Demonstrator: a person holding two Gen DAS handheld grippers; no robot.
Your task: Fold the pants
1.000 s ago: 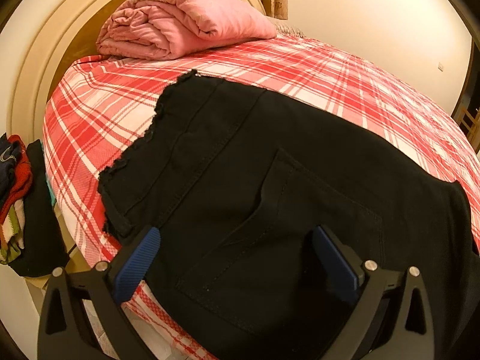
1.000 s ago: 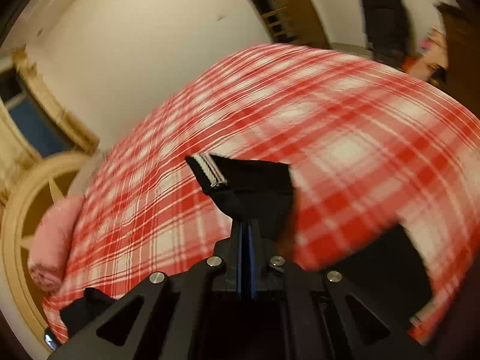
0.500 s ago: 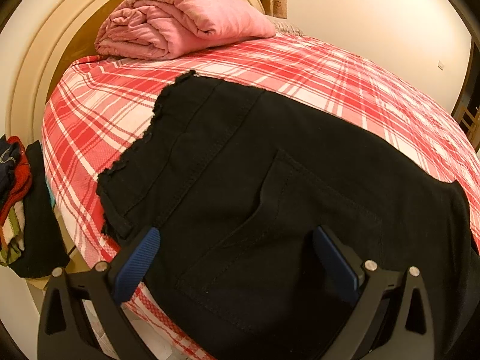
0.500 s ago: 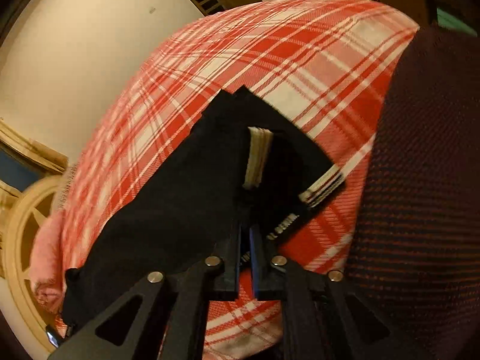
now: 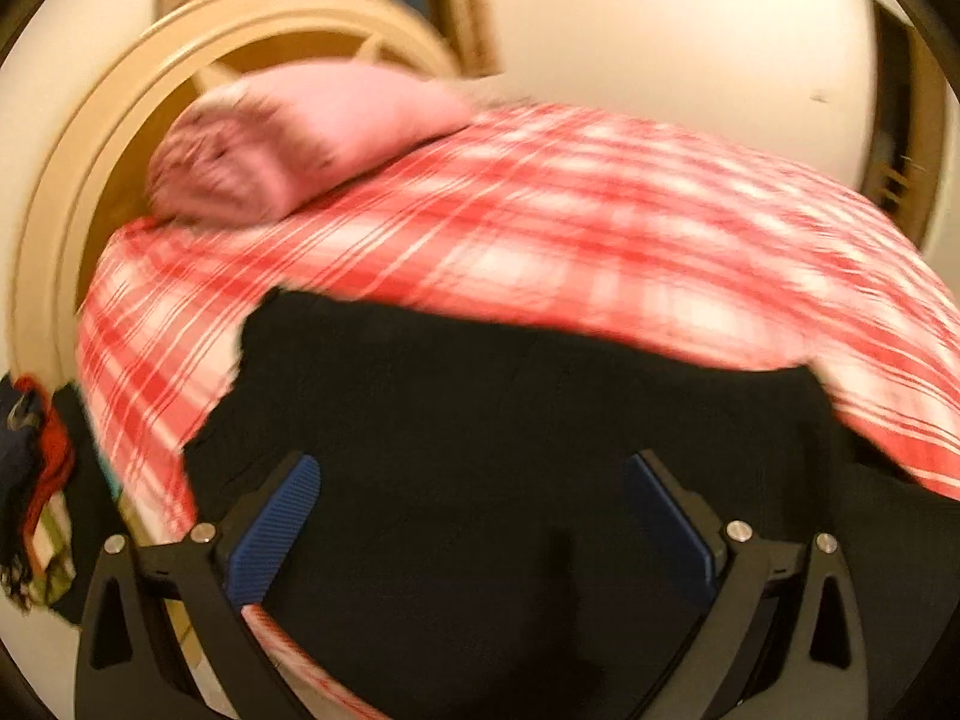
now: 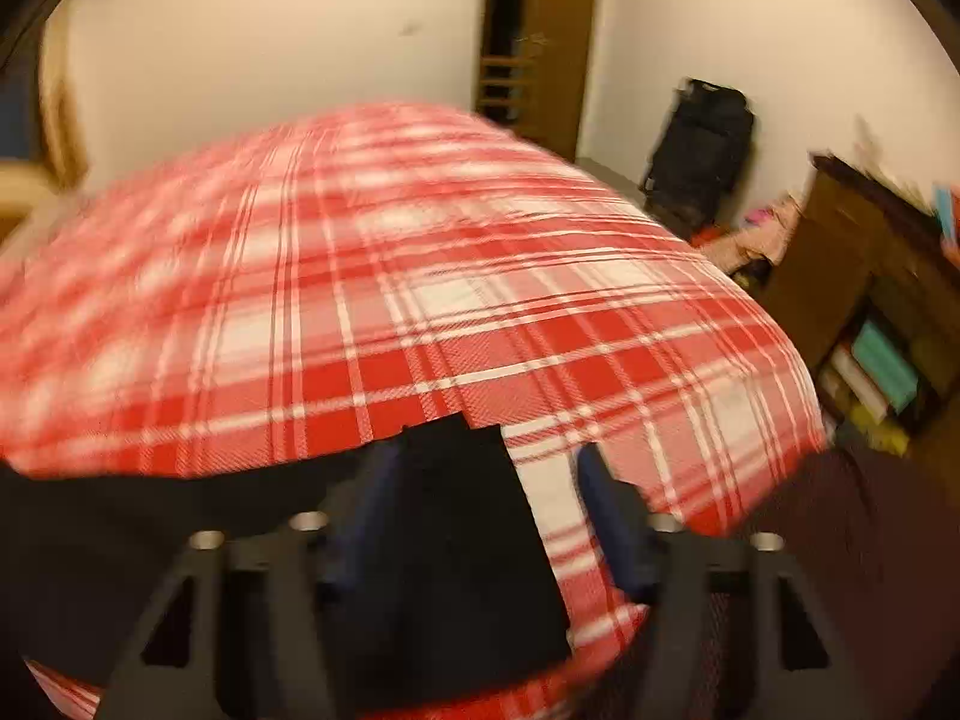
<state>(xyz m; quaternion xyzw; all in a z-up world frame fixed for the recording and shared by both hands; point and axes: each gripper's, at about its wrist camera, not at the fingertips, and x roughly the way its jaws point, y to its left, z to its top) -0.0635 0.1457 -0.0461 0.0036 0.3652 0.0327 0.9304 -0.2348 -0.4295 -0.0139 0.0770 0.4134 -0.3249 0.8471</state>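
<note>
The black pants (image 5: 480,396) lie folded on the red plaid bed sheet (image 5: 600,228) near its front edge. My left gripper (image 5: 471,468) hovers above them, wide open, with nothing pinched between its blue pads (image 5: 270,534). In the right wrist view, one corner of the pants (image 6: 456,540) lies flat on the sheet between the jaws of my right gripper (image 6: 487,456). Those jaws are opening and the pads stand clear of the cloth on both sides. Both views are blurred by motion.
A rolled pink blanket (image 5: 300,138) rests against the cream headboard (image 5: 120,138). A pile of clothes (image 5: 30,480) sits beside the bed at the left. Past the bed's far corner stand a black bag (image 6: 702,144) and a brown bookshelf (image 6: 870,312). Dark red fabric (image 6: 840,516) hangs at the right.
My right gripper was shut on the pants' end, carried it down onto the bed, and its jaws have parted. The left gripper, still open, has drawn back and up from the pants.
</note>
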